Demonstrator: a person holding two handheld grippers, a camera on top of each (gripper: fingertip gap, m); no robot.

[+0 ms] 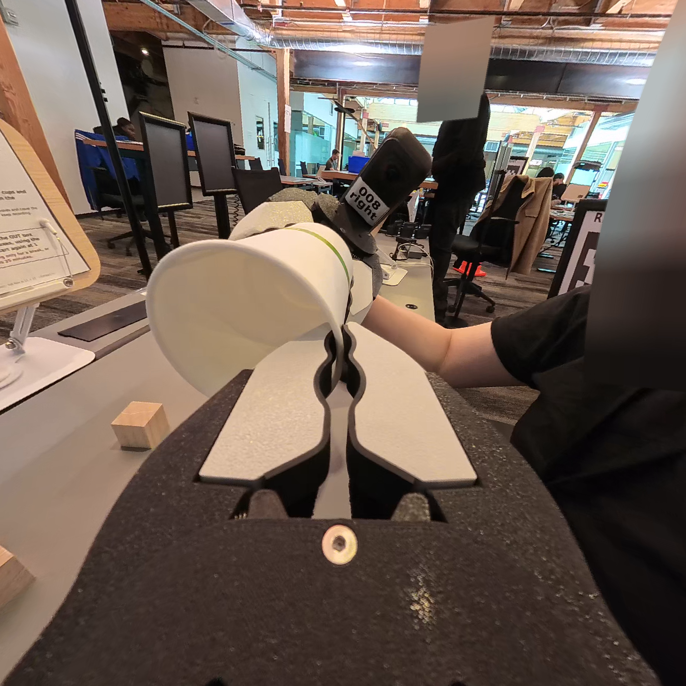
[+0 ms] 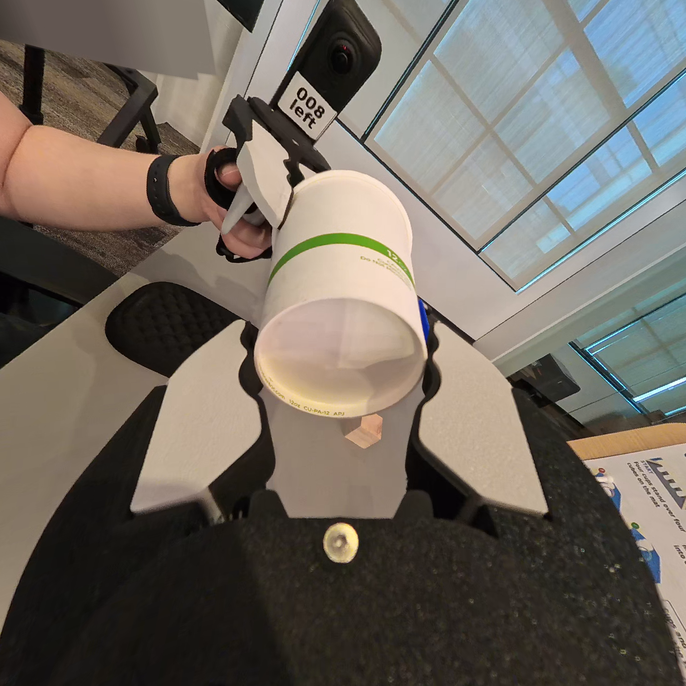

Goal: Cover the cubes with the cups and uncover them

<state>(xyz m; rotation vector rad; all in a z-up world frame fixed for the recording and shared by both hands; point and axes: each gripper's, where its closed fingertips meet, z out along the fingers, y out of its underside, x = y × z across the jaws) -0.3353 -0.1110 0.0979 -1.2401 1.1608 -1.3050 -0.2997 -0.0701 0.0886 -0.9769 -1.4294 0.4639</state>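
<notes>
L gripper (image 1: pixel 339 356) jaws pinch the paper cup (image 1: pixel 245 297) rim, cup tilted above counter (image 1: pixel 55 482) w/ cube (image 1: pixel 140 425) beside; R gripper (image 2: pixel 339 371) jaws spread around base w/o clamping, so thin rim may buckle/slip.

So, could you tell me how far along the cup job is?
Done: nothing visible; a wooden cube lies bare on the grey table. In hand: the left gripper pinches the rim of a tilted white paper cup, held in the air, while the right gripper straddles its base. Left: lowering it over the cube, then lifting it off.
</notes>
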